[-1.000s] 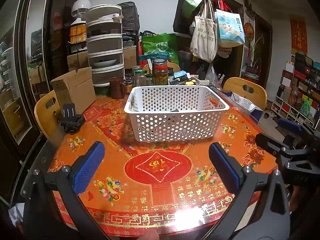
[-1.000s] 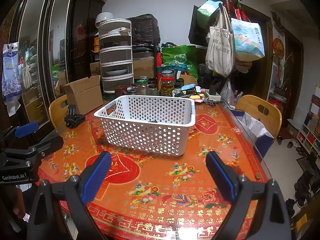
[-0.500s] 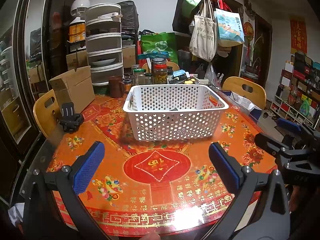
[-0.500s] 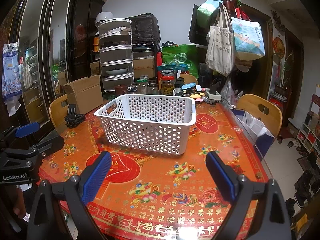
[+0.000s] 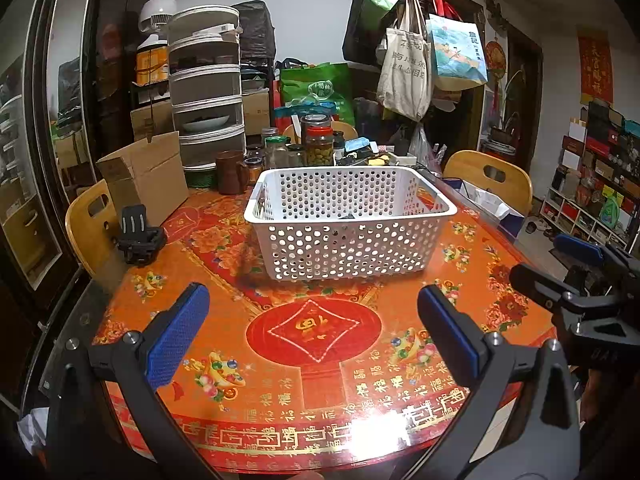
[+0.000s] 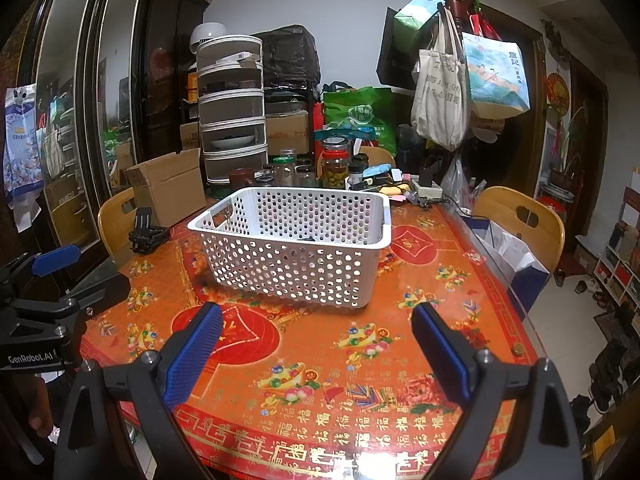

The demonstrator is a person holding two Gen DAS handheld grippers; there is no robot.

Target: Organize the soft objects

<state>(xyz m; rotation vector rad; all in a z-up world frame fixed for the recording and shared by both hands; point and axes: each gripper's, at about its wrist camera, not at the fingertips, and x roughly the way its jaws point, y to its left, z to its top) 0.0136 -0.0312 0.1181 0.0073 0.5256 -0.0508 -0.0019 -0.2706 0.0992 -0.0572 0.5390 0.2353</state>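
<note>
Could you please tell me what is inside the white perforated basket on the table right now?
Inside the white basket, only a small dark thing shows on the floor, too small to identify. The near wall hides most of the floor, so whether anything else lies there cannot be told.

White perforated basket (image 5: 350,222) on a red-and-orange table (image 5: 312,344). Left gripper (image 5: 312,330) hovers nearby, blue pads (image 5: 176,334) spread wide, empty.
</note>
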